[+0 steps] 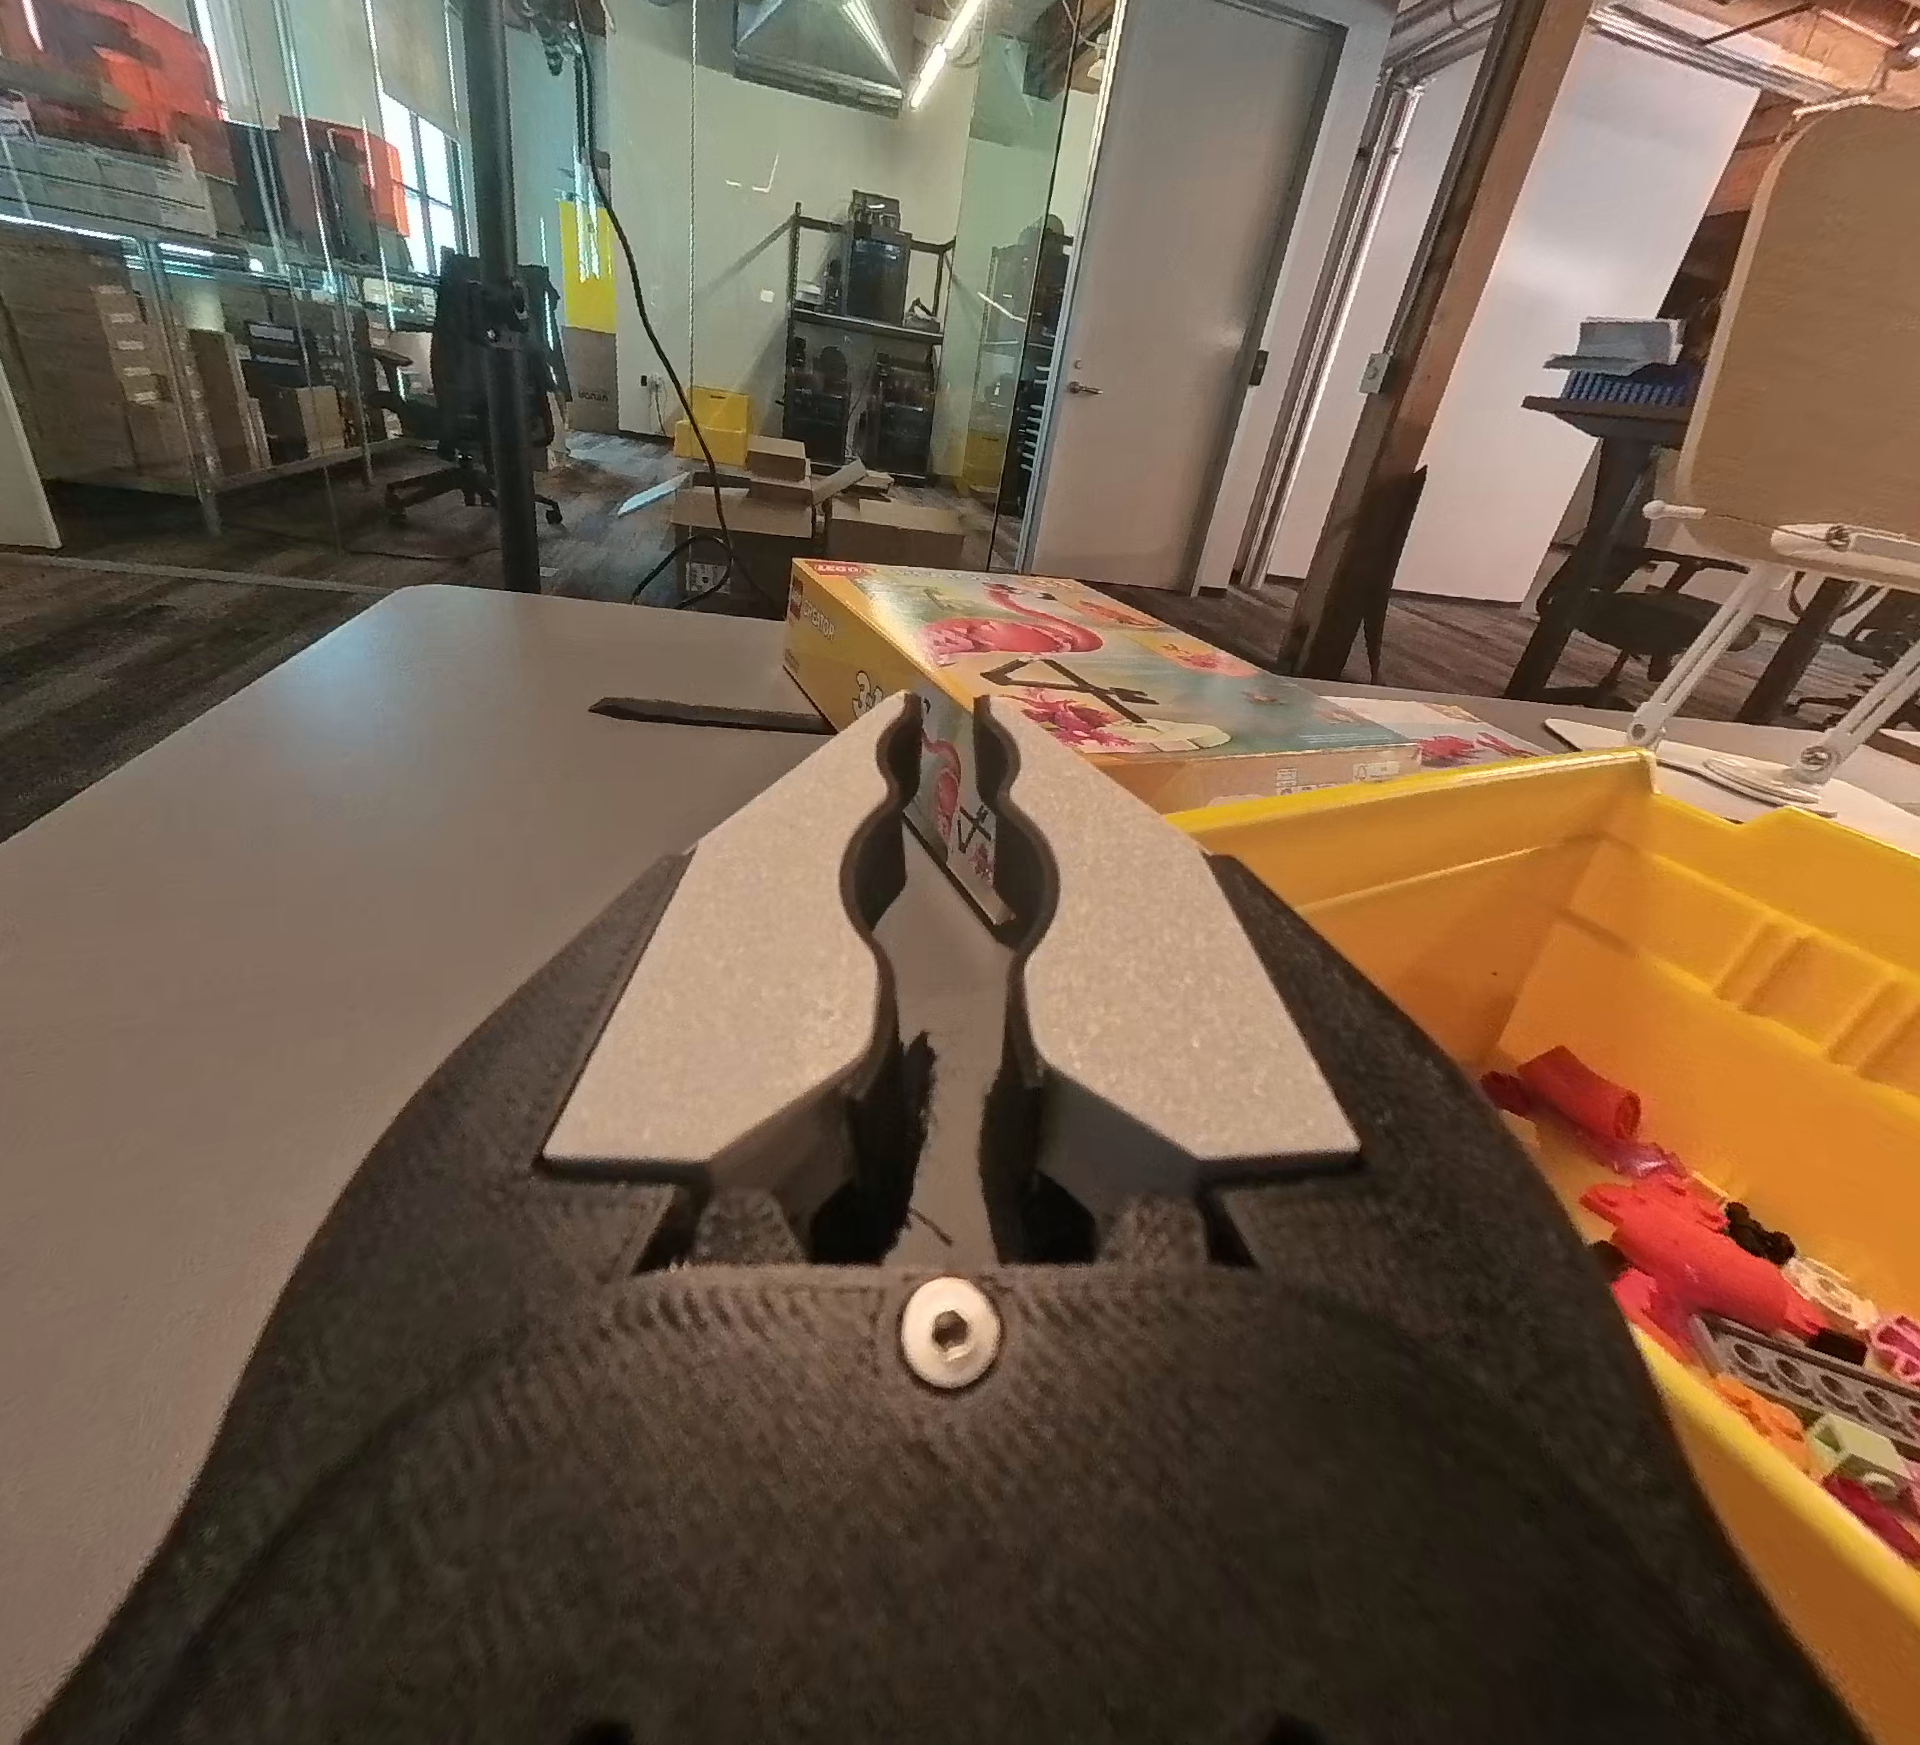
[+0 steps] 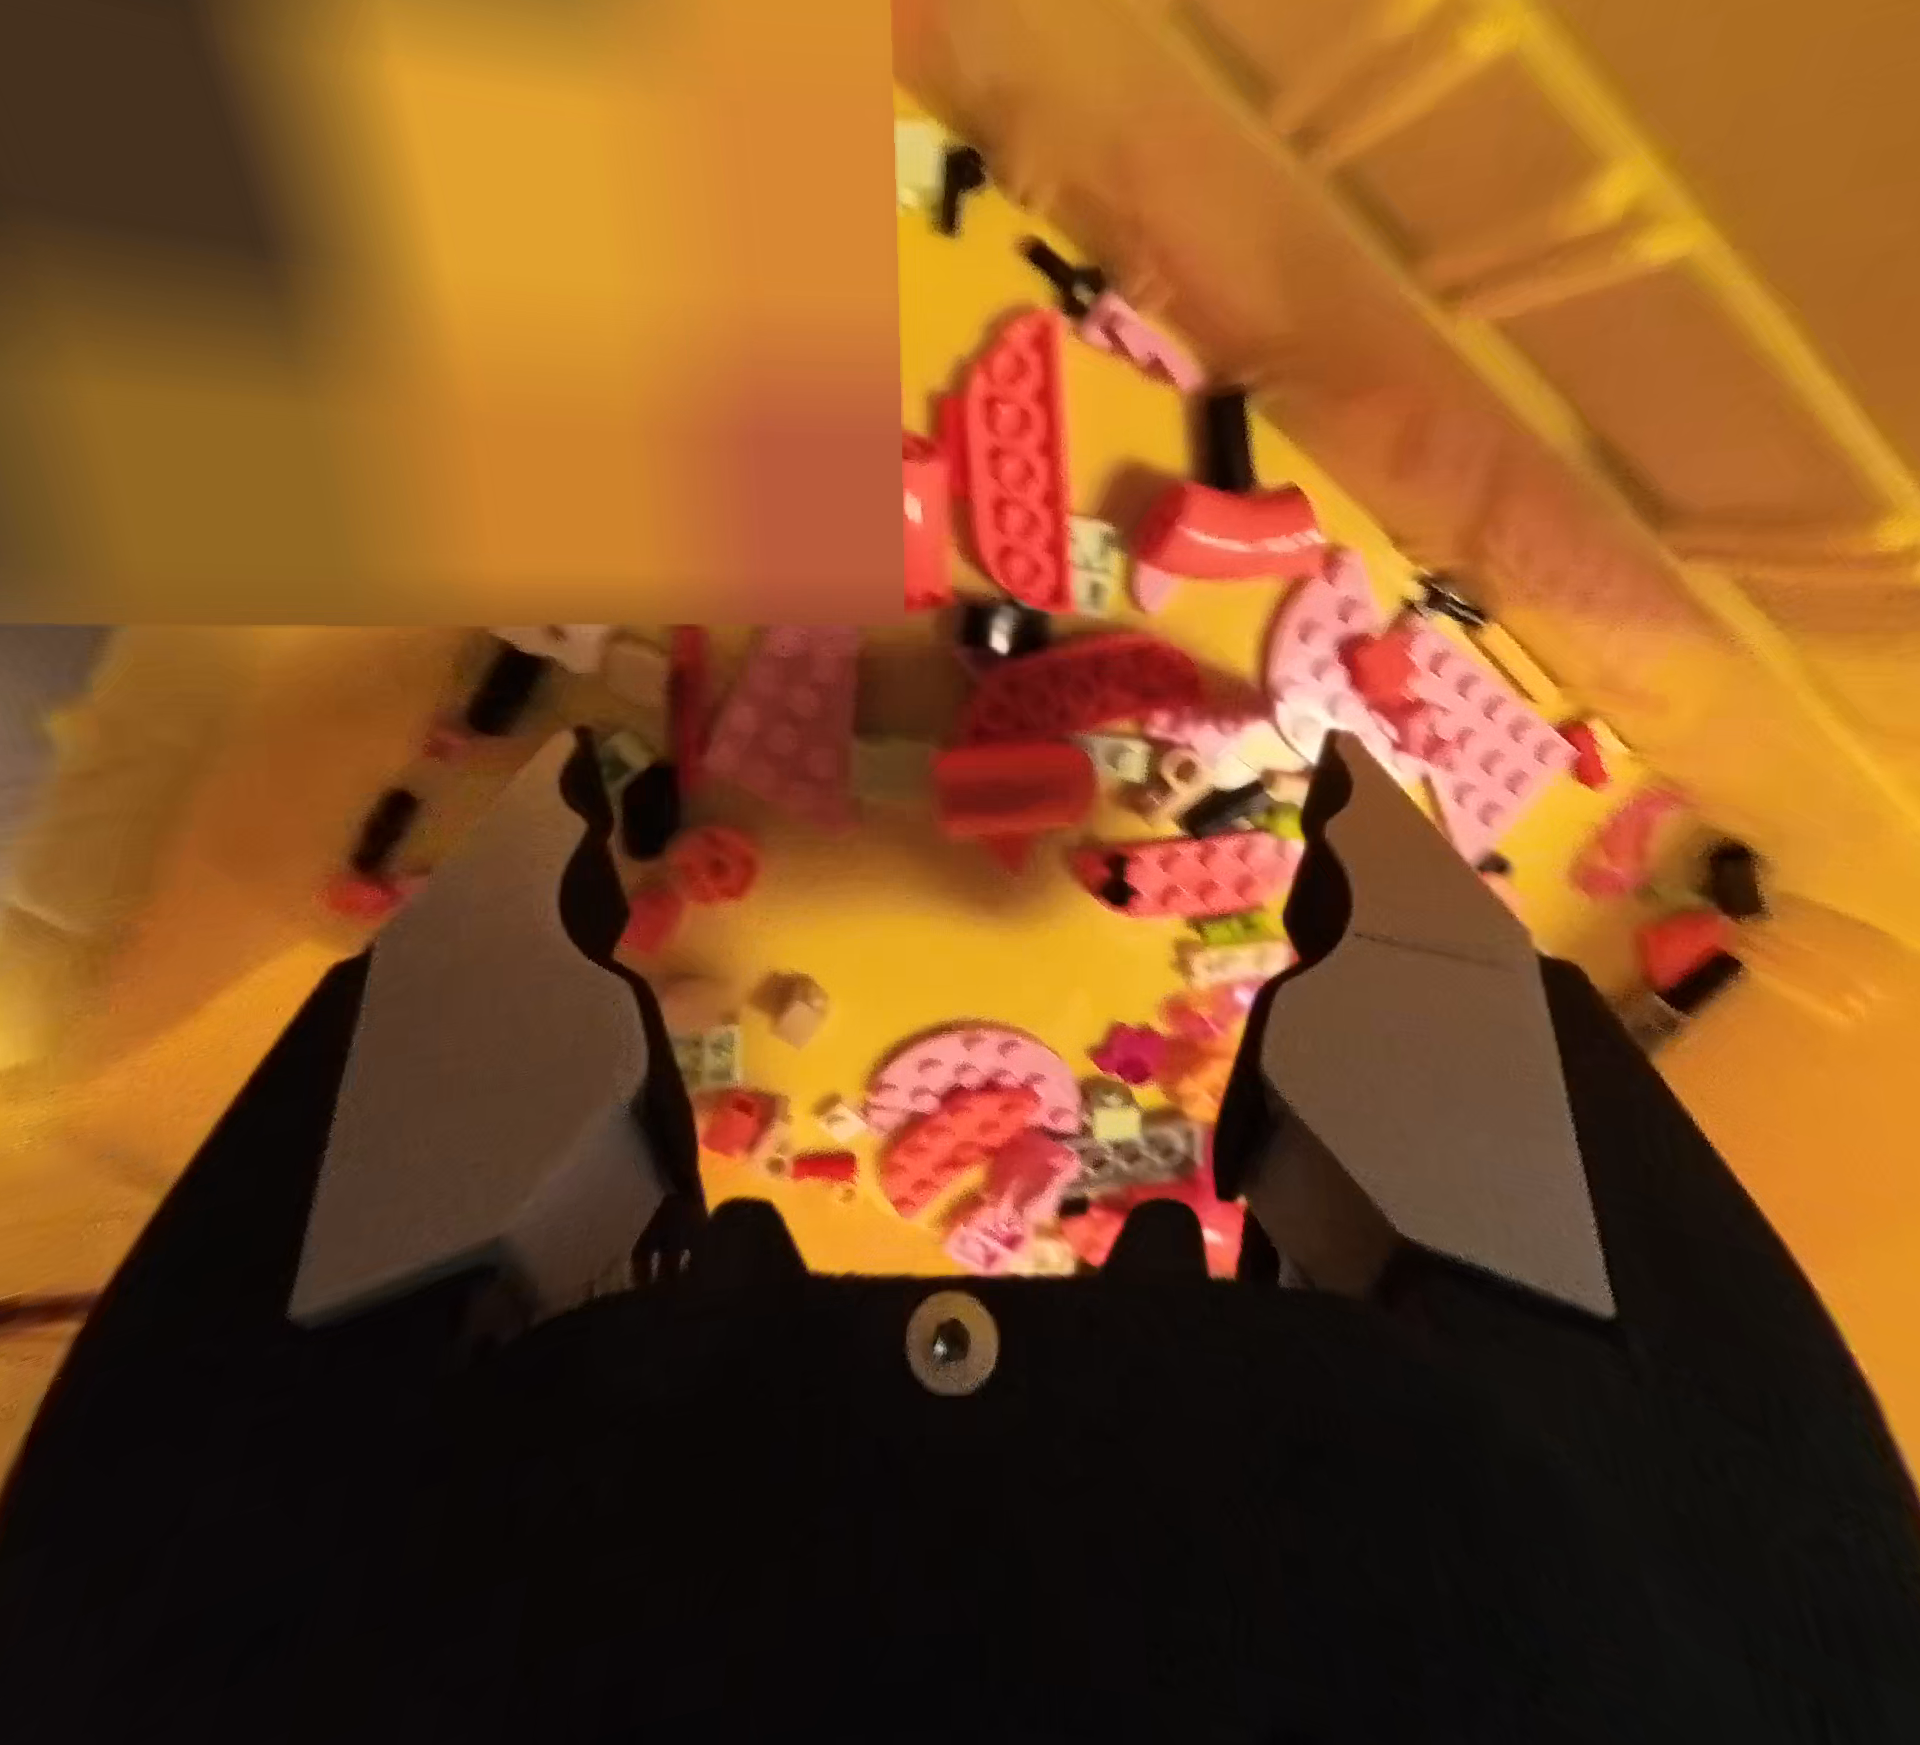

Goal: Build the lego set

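Observation:
My left gripper (image 1: 948,703) hovers low over the grey table (image 1: 364,812), its fingers a narrow gap apart with nothing pressed between them. Through the gap I see a booklet (image 1: 951,802) with a pink bird picture, lying before a yellow toy-brick box (image 1: 1091,656). A yellow bin (image 1: 1455,781) with loose red and pink bricks (image 1: 1704,1280) stands to its right. My right gripper (image 2: 956,745) is wide open and empty inside the bin, above its floor (image 2: 914,926). A red curved brick (image 2: 1013,791) lies between the fingertips. A pink plate (image 2: 1486,739) lies by the right finger. This view is blurred.
A black strip (image 1: 707,713) lies on the table left of the box. A white desk lamp arm (image 1: 1714,656) stands at the far right. The bin's ribbed wall (image 2: 1351,189) rises beyond the bricks. A round pink plate (image 2: 966,1072) lies nearer the gripper's base. It is some 5 cm from my right tips to the pink plate (image 2: 1486,739).

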`<action>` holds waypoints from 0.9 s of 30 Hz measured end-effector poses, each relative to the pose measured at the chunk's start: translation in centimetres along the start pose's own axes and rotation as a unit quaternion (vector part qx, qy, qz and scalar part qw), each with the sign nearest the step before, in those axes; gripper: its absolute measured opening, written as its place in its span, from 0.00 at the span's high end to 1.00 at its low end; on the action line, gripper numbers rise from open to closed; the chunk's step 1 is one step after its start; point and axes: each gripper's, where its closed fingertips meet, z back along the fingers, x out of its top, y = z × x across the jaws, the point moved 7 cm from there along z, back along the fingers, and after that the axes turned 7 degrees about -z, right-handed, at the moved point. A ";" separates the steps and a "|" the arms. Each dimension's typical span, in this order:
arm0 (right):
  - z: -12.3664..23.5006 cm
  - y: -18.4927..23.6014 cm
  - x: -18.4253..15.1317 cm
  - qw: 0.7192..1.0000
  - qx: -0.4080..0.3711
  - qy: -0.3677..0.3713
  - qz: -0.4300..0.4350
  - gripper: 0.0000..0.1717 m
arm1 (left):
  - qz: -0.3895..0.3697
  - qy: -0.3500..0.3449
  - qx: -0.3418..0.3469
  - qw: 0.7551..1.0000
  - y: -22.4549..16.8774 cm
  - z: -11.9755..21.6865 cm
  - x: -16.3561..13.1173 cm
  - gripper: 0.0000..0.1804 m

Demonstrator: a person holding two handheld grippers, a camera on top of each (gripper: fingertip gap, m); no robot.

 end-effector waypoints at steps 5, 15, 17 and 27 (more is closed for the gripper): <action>2.4 -5.0 -3.2 0.986 -0.148 0.081 -0.014 0.34 | 0.000 0.000 0.000 1.000 0.0 0.0 0.0 0.95; 5.7 -7.1 -6.8 0.951 -0.204 0.228 -0.041 0.71 | 0.001 0.000 -0.001 1.000 0.1 -0.1 0.0 0.95; 6.3 -6.7 -6.5 0.958 -0.190 0.206 -0.061 0.73 | 0.002 0.000 -0.001 1.000 0.1 -0.1 0.0 0.95; 15.9 2.2 -10.7 0.925 -0.253 0.043 -0.280 0.83 | 0.015 -0.006 0.001 1.000 0.5 0.0 0.1 0.95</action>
